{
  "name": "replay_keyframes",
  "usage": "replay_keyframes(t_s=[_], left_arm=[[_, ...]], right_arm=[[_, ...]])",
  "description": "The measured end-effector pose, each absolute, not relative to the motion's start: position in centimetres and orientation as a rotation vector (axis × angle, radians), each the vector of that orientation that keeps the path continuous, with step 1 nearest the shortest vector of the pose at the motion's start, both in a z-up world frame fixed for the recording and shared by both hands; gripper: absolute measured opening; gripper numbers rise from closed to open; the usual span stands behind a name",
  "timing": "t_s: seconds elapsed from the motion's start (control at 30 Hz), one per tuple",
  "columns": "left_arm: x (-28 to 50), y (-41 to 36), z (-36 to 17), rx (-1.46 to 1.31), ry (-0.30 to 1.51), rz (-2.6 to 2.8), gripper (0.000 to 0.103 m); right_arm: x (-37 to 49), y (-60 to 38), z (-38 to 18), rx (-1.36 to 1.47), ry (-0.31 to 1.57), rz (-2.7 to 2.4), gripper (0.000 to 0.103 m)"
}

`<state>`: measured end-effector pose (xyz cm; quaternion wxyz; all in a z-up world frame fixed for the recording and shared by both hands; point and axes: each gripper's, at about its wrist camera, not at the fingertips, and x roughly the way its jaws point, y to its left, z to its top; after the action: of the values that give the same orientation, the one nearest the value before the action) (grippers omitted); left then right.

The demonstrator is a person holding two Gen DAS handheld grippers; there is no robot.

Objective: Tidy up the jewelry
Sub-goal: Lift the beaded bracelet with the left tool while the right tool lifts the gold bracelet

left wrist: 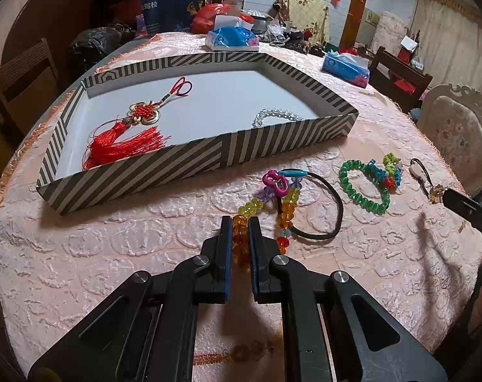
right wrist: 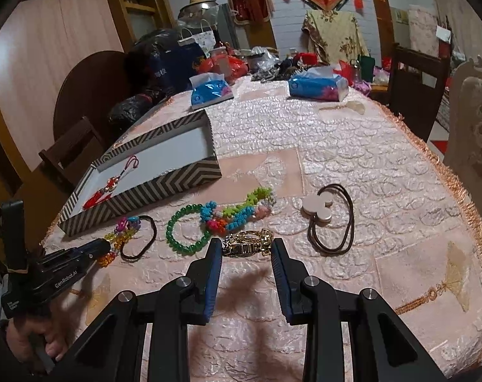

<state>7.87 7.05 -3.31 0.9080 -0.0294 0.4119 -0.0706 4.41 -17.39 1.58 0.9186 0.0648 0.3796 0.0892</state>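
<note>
Left gripper (left wrist: 240, 222) was clamped on the amber bead strand (left wrist: 241, 238) at lower center, right gripper (right wrist: 246, 245) spread wide around the gold bracelet (right wrist: 245, 243), so lifting slowly toward the striped box (left wrist: 139, 172) seemed smartest.

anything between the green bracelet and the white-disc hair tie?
Yes: the gold bracelet, flanked by the open right tongs, and the colourful bead strand further back. Right wrist view shows it; green bracelet, hair tie.
</note>
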Motion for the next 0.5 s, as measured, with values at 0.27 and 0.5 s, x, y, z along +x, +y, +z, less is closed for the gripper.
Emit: replay_keyframes(t_s=[0.27, 0.5], left_arm=[[7.87, 7.04, -3.31, -0.062, 0.85, -0.146, 0.008], [7.87, 7.06, -3.31, -0.062, 0.849, -0.147, 0.008]], right_arm=[[4.51, -16.69, 1.54, 0.074, 0.791, 0.17, 0.03], [4.49, -16.62, 1.36, 0.069, 0.801, 0.185, 0.03]])
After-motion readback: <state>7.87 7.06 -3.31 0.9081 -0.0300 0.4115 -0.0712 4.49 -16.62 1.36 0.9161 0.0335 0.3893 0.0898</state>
